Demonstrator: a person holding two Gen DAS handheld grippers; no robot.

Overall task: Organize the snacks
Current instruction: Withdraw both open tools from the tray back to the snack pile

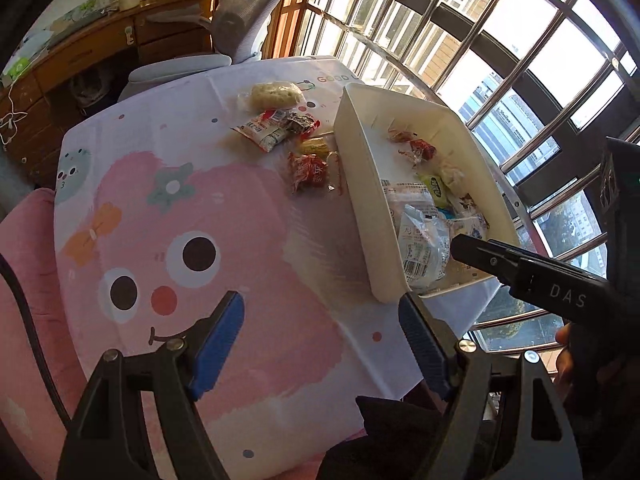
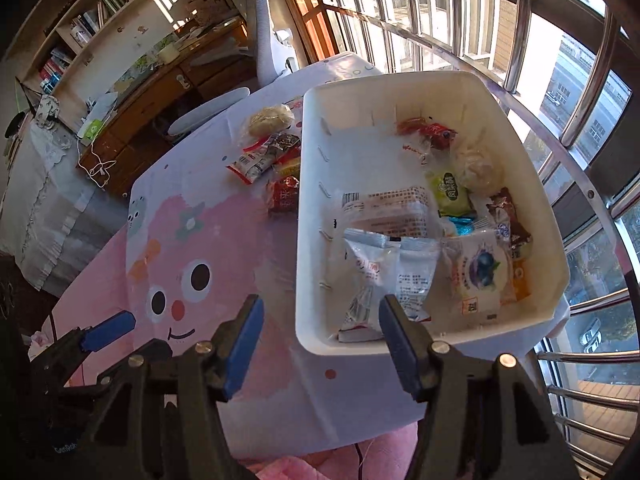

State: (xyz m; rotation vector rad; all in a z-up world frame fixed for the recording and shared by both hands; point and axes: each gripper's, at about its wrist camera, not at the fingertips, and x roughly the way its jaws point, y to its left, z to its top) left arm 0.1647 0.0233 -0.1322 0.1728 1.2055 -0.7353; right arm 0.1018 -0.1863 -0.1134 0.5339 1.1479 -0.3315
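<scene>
A white bin (image 1: 360, 184) (image 2: 308, 208) stands on the right of the table and holds several snack packets, among them a clear white packet (image 1: 424, 252) (image 2: 384, 276) and a blueberry packet (image 2: 480, 272). Loose snacks lie left of the bin: a red packet (image 1: 308, 170) (image 2: 285, 196), a white-red packet (image 1: 260, 128) (image 2: 250, 162) and a pale noodle cake (image 1: 276, 94) (image 2: 269, 118). My left gripper (image 1: 320, 324) is open and empty above the tablecloth. My right gripper (image 2: 320, 324) is open and empty at the bin's near edge; it also shows in the left wrist view (image 1: 520, 268).
The table carries a pink cartoon tablecloth (image 1: 200, 240) (image 2: 208, 272). A grey office chair (image 1: 240, 12) (image 2: 272, 40) stands behind the table, a wooden desk (image 1: 80, 52) beyond it. Barred windows (image 1: 500, 60) (image 2: 560, 80) run along the right. A pink cushion (image 1: 24, 280) lies left.
</scene>
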